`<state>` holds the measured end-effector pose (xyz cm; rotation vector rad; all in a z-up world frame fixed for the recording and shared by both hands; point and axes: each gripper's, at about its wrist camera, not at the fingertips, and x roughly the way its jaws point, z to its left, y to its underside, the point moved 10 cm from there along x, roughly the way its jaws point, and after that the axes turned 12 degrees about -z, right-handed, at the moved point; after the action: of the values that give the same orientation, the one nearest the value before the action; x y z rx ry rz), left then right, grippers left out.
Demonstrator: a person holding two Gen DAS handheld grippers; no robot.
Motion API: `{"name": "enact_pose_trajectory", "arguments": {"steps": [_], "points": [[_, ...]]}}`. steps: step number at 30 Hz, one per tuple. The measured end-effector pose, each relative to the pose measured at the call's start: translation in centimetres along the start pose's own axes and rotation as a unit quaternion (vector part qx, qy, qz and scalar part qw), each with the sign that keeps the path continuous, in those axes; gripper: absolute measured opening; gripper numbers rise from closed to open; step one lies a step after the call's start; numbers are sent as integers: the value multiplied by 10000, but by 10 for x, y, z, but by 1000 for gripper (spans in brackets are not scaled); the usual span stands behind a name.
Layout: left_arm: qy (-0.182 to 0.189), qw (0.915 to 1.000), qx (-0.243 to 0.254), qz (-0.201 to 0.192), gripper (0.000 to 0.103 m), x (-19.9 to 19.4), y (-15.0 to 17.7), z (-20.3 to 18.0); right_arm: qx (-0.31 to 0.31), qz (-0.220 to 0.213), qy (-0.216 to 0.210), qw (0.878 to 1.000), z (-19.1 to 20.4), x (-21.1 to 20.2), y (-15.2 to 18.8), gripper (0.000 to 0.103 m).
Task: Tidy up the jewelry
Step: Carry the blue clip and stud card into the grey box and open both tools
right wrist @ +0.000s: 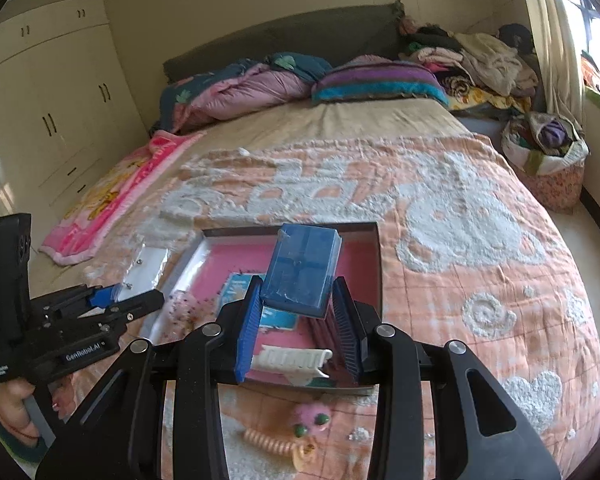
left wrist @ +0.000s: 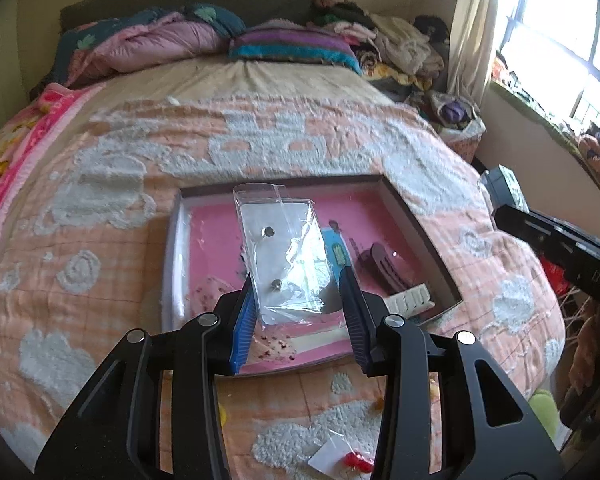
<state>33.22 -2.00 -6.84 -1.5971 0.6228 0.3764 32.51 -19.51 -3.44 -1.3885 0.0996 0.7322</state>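
Earring packet [left wrist: 286, 256]: a clear plastic sleeve over a white card with 2 small studs, seen at frame centre in the left wrist view. It is pinched at its lower end by the left gripper [left wrist: 298, 304], whose blue fingers are narrowed onto it. It is held above the tray [left wrist: 416, 216], not resting in it.

Blue box [right wrist: 302, 270]: held tilted at frame centre in the right wrist view, clamped between the pads of the right gripper [right wrist: 298, 312]. It is likewise held above the tray.

Tray: a shallow box with a pink floor, set on the peach bedspread [left wrist: 100, 264]. Already inside it are a dark hair claw [left wrist: 380, 266] at right, a white comb-like clip [right wrist: 294, 358] near the lower edge, and a light blue card [right wrist: 242, 284] mid-floor.

Outside the tray: a red item on a white card [left wrist: 350, 460] at the lower edge of the left view; a pink fuzzy piece [right wrist: 312, 416] and a coiled band [right wrist: 270, 442] at the lower centre of the right view.

Judgement: placement step is in hand. The packet is best lowered flat onto bare pink floor at upper left, and released only once supported, since the thin sleeve may slide or flip. The box should be levelled before release and set clear of the clips.
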Motion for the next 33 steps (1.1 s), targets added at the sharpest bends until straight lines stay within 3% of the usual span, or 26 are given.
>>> {"name": "enact_pose_trajectory", "arguments": {"steps": [10, 22, 23, 25, 33], "points": [[-61, 9989, 32, 456, 31, 38, 34, -1, 35, 455, 149, 9988, -18, 33, 34, 34], [-84, 9976, 89, 679, 32, 55, 50, -3, 73, 847, 289, 9960, -32, 60, 63, 37], [-82, 9975, 96, 692, 32, 56, 51, -4, 82, 848, 306, 9959, -33, 60, 63, 38], [-77, 9974, 99, 707, 32, 57, 53, -5, 125, 835, 317, 9959, -34, 58, 64, 52], [2, 9977, 68, 673, 32, 52, 52, -14, 190, 365, 406, 9983, -34, 8, 47, 77]]}}
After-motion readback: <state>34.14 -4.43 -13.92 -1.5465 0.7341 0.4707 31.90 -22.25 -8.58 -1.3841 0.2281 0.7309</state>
